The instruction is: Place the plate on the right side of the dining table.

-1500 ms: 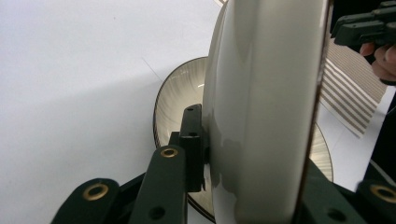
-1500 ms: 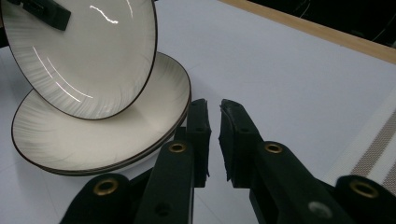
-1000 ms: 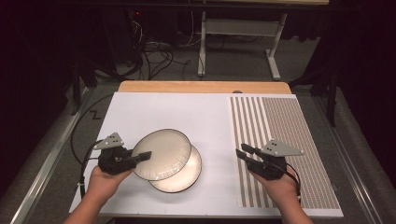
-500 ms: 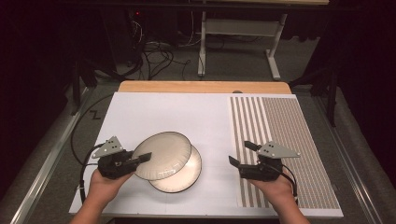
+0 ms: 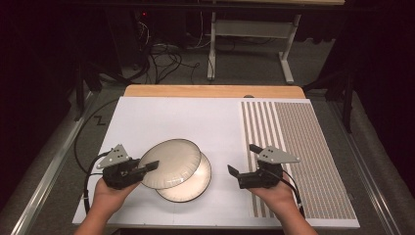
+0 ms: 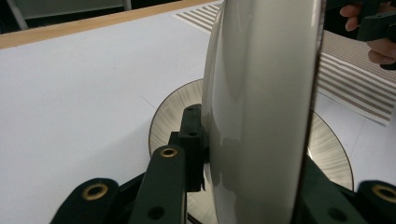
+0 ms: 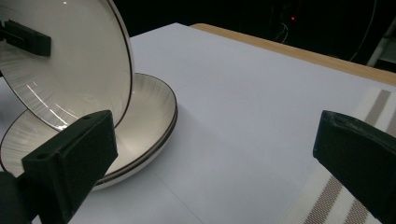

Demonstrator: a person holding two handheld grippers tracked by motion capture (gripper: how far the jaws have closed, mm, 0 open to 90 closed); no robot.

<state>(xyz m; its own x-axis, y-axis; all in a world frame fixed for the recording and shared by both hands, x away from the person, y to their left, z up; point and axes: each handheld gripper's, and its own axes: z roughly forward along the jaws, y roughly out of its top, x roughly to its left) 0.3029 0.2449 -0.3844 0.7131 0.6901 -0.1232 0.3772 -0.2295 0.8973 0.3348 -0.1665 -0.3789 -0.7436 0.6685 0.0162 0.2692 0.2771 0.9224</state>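
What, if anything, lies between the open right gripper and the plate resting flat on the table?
Nothing visible. The right gripper, jaws just opened wide with nothing between them, faces the lower plate across bare white table surface. The upper plate, tilted and clamped at its rim by the left gripper, overlaps the lower plate's far side only.

The plates are cream with a dark rim. The tabletop is white. The mat has brown stripes.
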